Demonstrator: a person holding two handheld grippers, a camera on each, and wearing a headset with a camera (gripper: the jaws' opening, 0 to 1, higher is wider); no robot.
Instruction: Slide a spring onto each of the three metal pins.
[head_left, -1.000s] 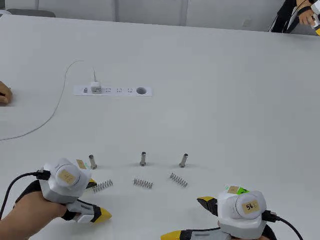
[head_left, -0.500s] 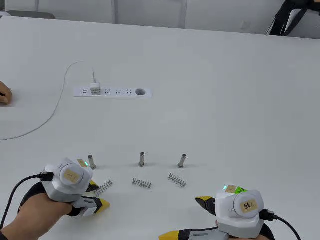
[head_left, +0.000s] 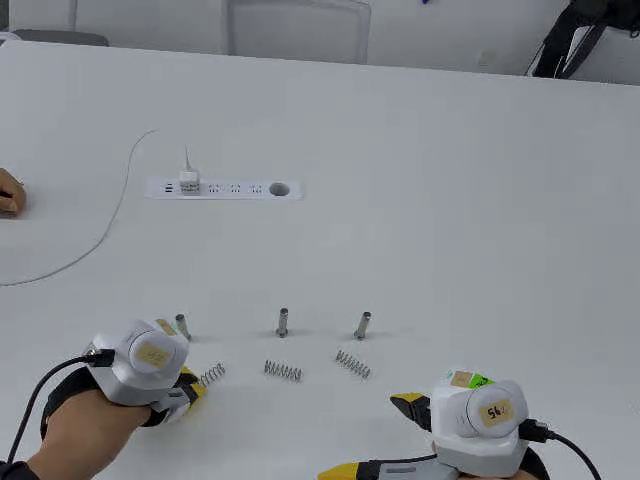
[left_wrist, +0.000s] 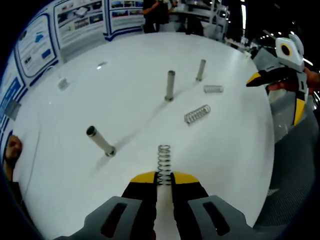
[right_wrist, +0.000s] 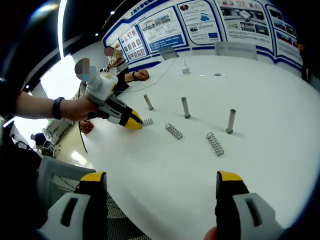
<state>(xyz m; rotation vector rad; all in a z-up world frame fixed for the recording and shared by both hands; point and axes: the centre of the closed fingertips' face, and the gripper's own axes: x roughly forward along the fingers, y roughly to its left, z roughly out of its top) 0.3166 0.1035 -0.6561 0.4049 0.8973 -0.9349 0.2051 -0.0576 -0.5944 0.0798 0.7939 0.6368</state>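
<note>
Springs: none on a pin yet. Left gripper has closed in over the last second and now pinches the near end of the left spring, which lies flat beside the left pin, so the first pick is starting. Right gripper is wide apart, idle. In the head view the left gripper's housing hides the pinch.

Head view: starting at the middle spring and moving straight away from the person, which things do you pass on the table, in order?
In order: middle spring → middle pin → power strip → table far edge.
</note>
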